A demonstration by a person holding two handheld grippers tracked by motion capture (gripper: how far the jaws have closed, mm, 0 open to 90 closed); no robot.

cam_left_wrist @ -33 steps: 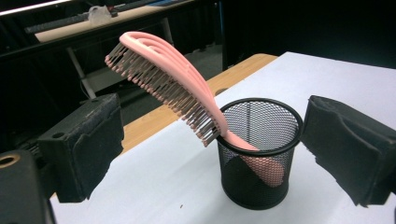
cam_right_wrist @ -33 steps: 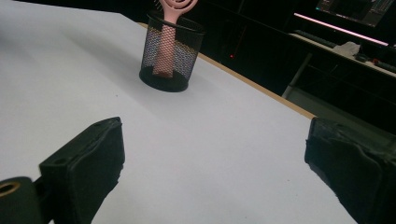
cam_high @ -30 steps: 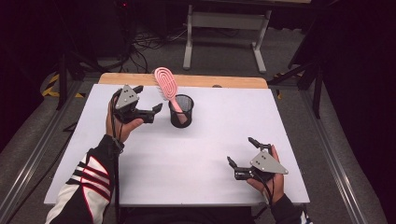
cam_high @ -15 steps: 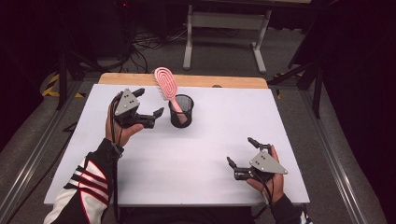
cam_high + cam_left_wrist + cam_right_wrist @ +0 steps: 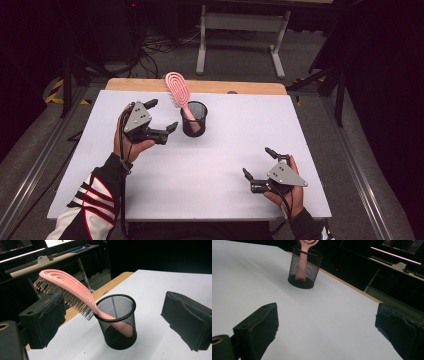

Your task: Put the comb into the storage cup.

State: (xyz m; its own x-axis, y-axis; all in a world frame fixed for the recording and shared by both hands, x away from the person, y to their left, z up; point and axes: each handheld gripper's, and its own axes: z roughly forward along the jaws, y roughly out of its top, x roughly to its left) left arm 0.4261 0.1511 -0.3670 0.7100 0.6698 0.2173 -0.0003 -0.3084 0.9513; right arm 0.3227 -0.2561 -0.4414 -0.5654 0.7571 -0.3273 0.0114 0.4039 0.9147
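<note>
A pink hairbrush point(image 5: 178, 93) point(image 5: 67, 292) point(image 5: 305, 255) stands handle-down in a black mesh cup point(image 5: 194, 119) point(image 5: 117, 322) point(image 5: 304, 267) near the table's far middle, its bristled head leaning out to the left. My left gripper point(image 5: 161, 116) point(image 5: 112, 322) is open just left of the cup, its jaws apart and empty, facing the cup. My right gripper point(image 5: 259, 162) point(image 5: 327, 332) is open and empty near the front right of the white table point(image 5: 225, 165), well away from the cup.
A wooden strip point(image 5: 240, 87) edges the table's far side. Beyond it stand a grey metal table frame point(image 5: 240, 30) and floor cables point(image 5: 155, 42). Dark stands flank the table on both sides.
My left gripper has drawn back slightly from the cup, down and to the left. The right gripper, cup and brush have stayed put.
</note>
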